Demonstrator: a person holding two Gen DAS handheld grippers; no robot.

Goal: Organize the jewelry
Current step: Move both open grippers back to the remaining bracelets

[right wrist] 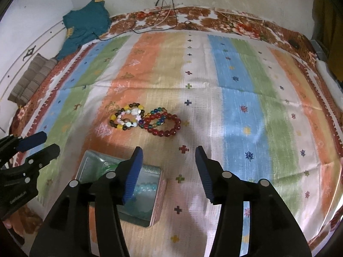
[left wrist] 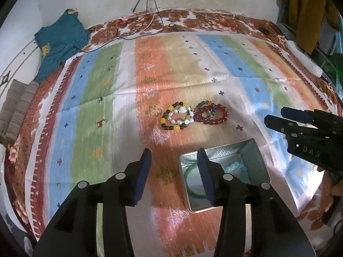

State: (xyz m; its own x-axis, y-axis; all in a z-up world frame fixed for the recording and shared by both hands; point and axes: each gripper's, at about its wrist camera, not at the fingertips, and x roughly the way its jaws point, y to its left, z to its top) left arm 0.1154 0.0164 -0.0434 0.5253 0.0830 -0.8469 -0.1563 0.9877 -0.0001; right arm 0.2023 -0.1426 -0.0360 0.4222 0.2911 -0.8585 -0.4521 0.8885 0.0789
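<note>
Several beaded bracelets lie in a cluster on the striped cloth: a yellow-and-brown one (left wrist: 169, 118) with a white-and-pale one (left wrist: 181, 115) inside it, and a red one (left wrist: 216, 115) overlapping a multicoloured one (left wrist: 204, 107). They also show in the right wrist view (right wrist: 145, 121). A silver tin (left wrist: 255, 150) (right wrist: 157, 194) holds a green bangle (left wrist: 189, 175) and a pale blue bead bracelet (left wrist: 238, 168) (right wrist: 145, 187). My left gripper (left wrist: 174, 156) is open and empty, above the tin's left edge. My right gripper (right wrist: 168, 154) is open and empty, just right of the tin; it shows in the left view (left wrist: 276, 117).
A teal garment (left wrist: 60, 42) and folded grey cloth (left wrist: 17, 107) lie at the far left. Cables (left wrist: 145, 21) trail along the far edge by the wall. A white object (left wrist: 304, 57) lies at the right edge. Yellow fabric (left wrist: 300, 4) hangs at the far right.
</note>
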